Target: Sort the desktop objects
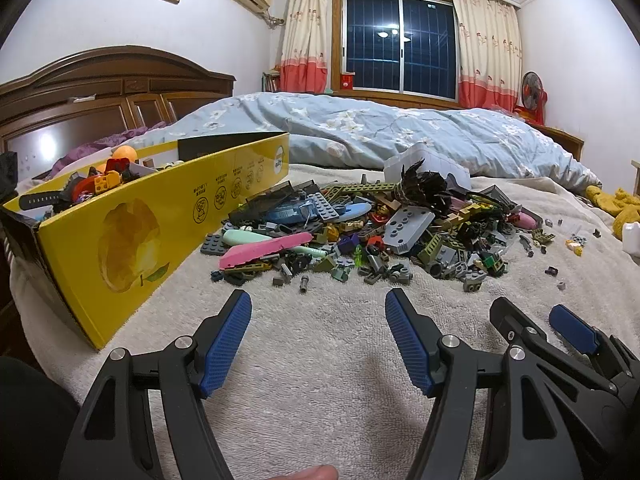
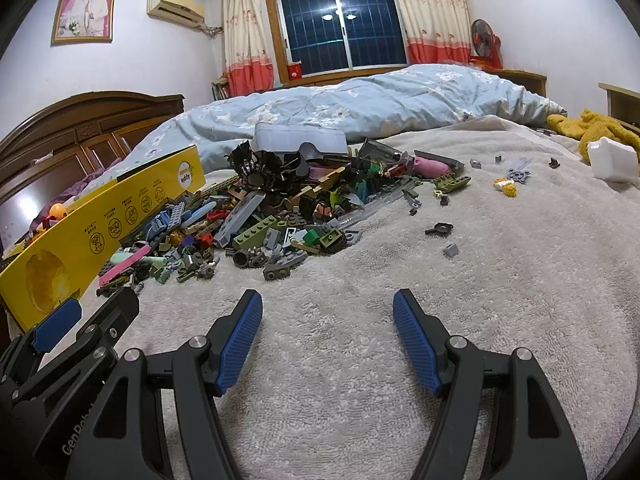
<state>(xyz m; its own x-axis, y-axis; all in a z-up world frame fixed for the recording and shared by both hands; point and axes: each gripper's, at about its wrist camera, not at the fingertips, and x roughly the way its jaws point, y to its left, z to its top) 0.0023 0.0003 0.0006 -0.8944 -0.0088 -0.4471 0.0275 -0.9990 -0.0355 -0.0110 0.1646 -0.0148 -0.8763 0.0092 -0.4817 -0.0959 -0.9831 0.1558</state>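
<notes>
A heap of small toy bricks (image 1: 360,236) lies on a beige towel (image 1: 328,344), with a pink strip (image 1: 264,250), a grey plate (image 1: 406,228) and a black feathery piece (image 1: 424,190) in it. The heap also shows in the right wrist view (image 2: 280,216). A long yellow box (image 1: 160,220) holding several toys stands to its left. My left gripper (image 1: 318,304) is open and empty, short of the heap. My right gripper (image 2: 328,304) is open and empty, beside the left one; it shows at the right of the left wrist view (image 1: 532,314).
A clear plastic tub (image 2: 300,138) lies behind the heap. Loose bricks (image 2: 508,184) are scattered to the right, near a white block (image 2: 614,160) and a yellow plush toy (image 2: 592,126). A blue quilt (image 1: 400,132) lies beyond. A wooden headboard (image 1: 100,92) is at the left.
</notes>
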